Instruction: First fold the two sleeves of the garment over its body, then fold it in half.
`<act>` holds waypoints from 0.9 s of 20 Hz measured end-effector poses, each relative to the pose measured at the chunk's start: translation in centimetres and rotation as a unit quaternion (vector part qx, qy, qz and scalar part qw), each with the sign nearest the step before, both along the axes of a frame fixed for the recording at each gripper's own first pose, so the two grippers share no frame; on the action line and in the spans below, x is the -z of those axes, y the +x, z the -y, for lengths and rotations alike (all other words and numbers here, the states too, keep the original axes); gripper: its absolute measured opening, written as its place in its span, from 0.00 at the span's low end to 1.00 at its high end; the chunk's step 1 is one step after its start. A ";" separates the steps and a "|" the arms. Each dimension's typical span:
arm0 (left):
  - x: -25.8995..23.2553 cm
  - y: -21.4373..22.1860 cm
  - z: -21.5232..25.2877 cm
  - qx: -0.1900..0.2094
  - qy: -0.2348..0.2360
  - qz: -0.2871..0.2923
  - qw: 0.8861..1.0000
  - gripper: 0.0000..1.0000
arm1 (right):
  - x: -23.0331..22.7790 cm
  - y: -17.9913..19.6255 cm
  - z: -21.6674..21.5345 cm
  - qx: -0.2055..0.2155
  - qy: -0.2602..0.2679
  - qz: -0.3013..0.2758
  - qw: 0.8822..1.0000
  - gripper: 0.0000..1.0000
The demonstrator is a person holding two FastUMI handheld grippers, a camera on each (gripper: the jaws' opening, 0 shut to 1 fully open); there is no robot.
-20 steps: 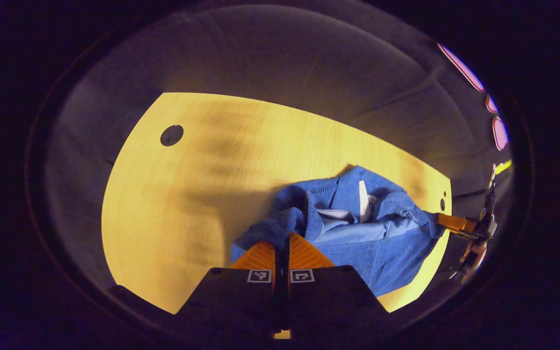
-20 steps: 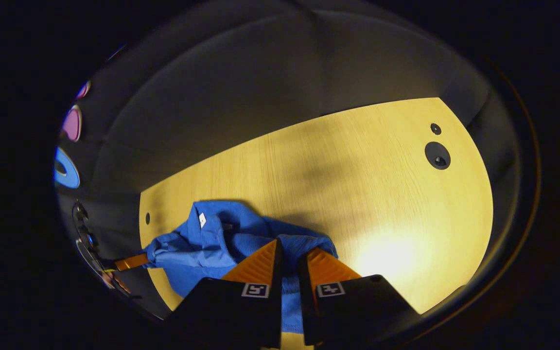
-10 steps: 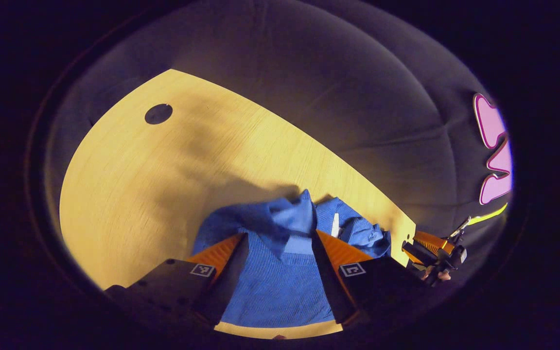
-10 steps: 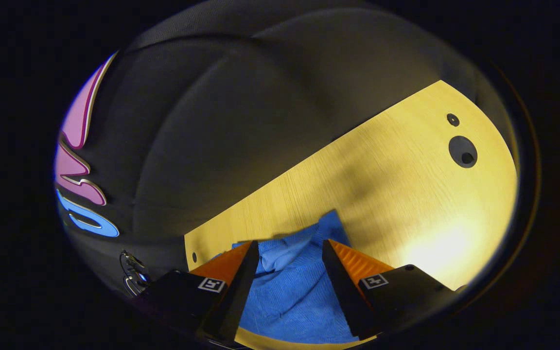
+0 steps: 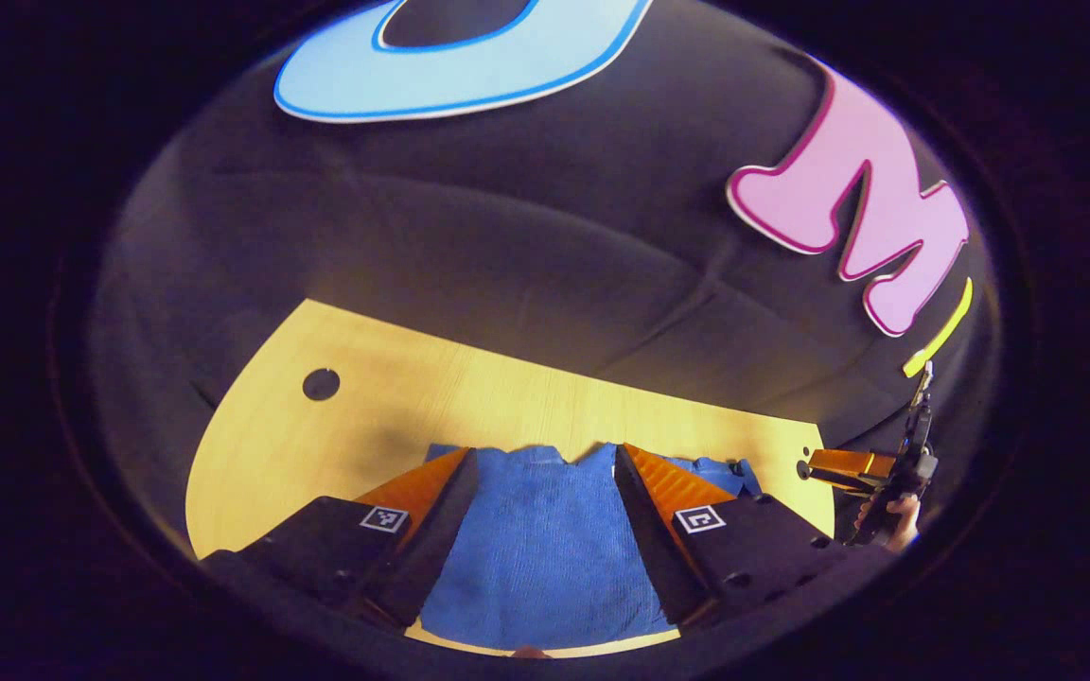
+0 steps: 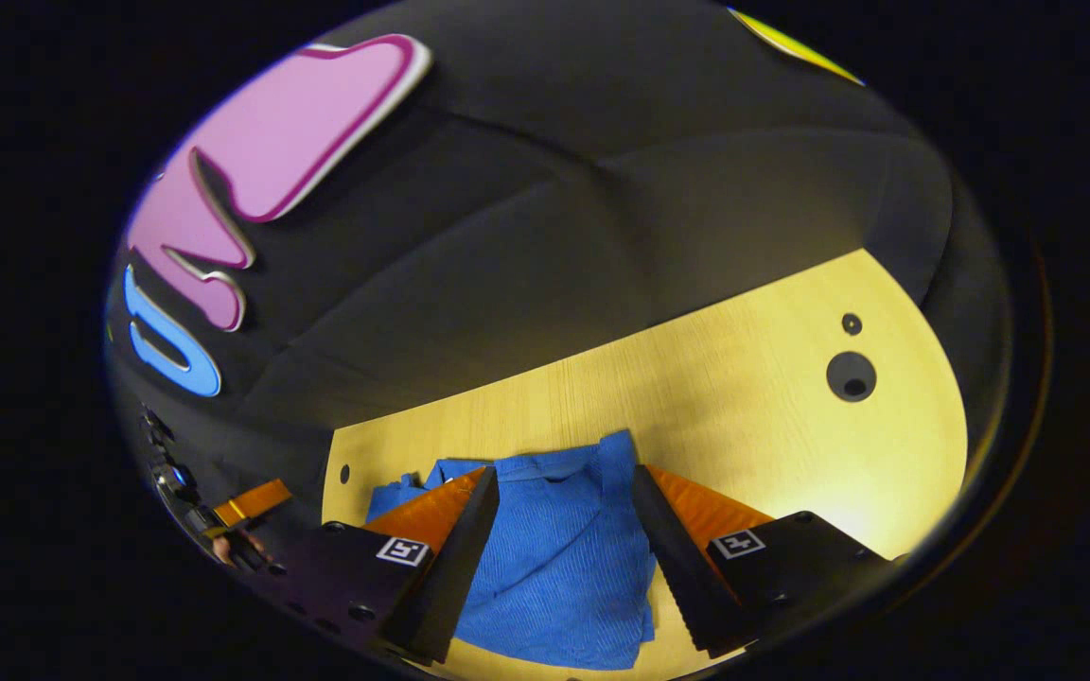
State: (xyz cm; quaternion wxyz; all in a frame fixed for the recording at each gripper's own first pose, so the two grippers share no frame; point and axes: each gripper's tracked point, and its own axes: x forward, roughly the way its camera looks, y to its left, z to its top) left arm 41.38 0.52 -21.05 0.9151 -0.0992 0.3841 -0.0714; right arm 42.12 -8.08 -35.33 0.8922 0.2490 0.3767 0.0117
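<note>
Left gripper view: both hand-held grippers (image 5: 545, 463) (image 6: 562, 478) gape over garment (image 5: 545, 558) (orientation unclear).

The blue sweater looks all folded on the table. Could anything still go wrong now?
Maybe. The blue sweater lies near the table's front edge, so it might slip off. Both the left gripper and the right gripper hover with open jaws right over it and could snag the knit. A bit of cloth pokes out at the side, so the fold looks uneven.
</note>
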 end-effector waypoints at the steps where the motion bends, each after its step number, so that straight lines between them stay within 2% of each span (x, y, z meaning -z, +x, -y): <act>1: -1.4 -0.7 0.1 0.005 0.015 0.022 1.000 0.85 | -1.3 -0.6 -0.4 -0.007 -0.012 0.013 1.000 0.92; 2: -2.9 -1.4 0.2 0.007 0.031 0.049 0.998 0.84 | -2.8 -1.3 -0.8 -0.013 -0.026 0.029 0.999 0.75; 3: -4.2 -2.1 0.3 0.006 0.045 0.074 0.996 0.85 | -4.3 -2.1 -1.4 -0.020 -0.041 0.046 0.998 0.96; 4: -5.8 -3.2 0.3 0.005 0.054 0.102 0.993 0.84 | -5.8 -3.0 -2.0 -0.027 -0.057 0.065 0.996 0.96; 5: -7.5 -4.4 0.1 0.002 0.059 0.128 0.990 0.84 | -7.1 -4.3 -2.8 -0.034 -0.073 0.079 0.994 0.77; 6: -9.2 -6.0 0.0 0.003 0.062 0.153 0.986 0.85 | -8.2 -5.7 -3.5 -0.038 -0.086 0.090 0.991 0.96; 10: -14.1 -13.6 0.1 0.013 0.077 0.230 0.970 0.85 | -12.4 -12.7 -6.7 -0.041 -0.108 0.128 0.985 0.97; 13: -16.6 -20.9 -0.1 0.010 0.058 0.261 0.964 0.84 | -14.7 -19.1 -9.7 -0.046 -0.122 0.154 0.979 0.97; 15: -17.9 -24.9 -0.1 0.008 0.041 0.300 0.953 0.83 | -16.5 -23.6 -10.8 -0.038 -0.146 0.183 0.971 0.97; 17: -17.3 -29.6 0.9 0.041 0.026 0.308 0.950 0.82 | -18.6 -28.1 -11.8 -0.023 -0.169 0.220 0.960 0.98; 18: -17.1 -31.7 0.8 0.045 0.032 0.319 0.946 0.82 | -19.5 -30.3 -11.9 -0.013 -0.184 0.236 0.954 0.98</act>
